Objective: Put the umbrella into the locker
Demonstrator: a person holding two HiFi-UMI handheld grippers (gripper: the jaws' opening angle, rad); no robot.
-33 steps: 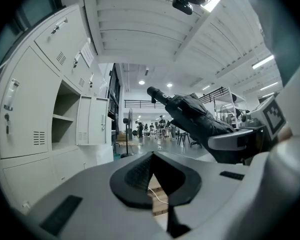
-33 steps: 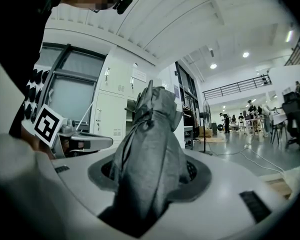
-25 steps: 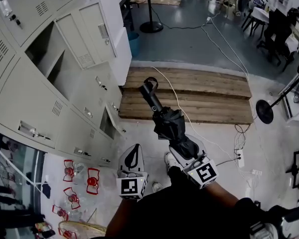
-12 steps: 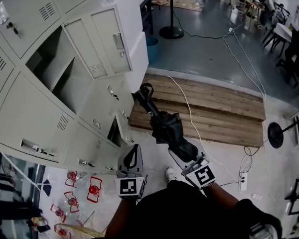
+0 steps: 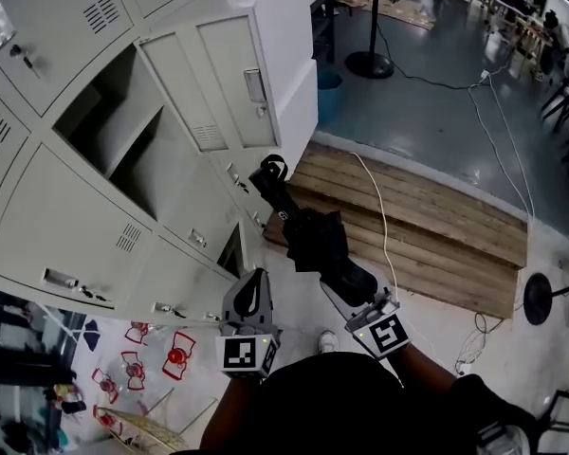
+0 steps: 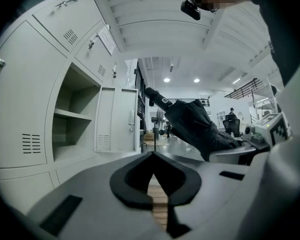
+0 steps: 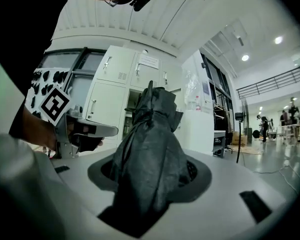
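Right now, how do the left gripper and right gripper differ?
The left gripper has its jaws together with nothing between them; the right gripper is clamped on the folded black umbrella. The left gripper sits nearer the lockers; the right gripper is on the far side, its umbrella angled toward them. Both carry a marker cube and point forward.

umbrella carried closer, open locker now alongside
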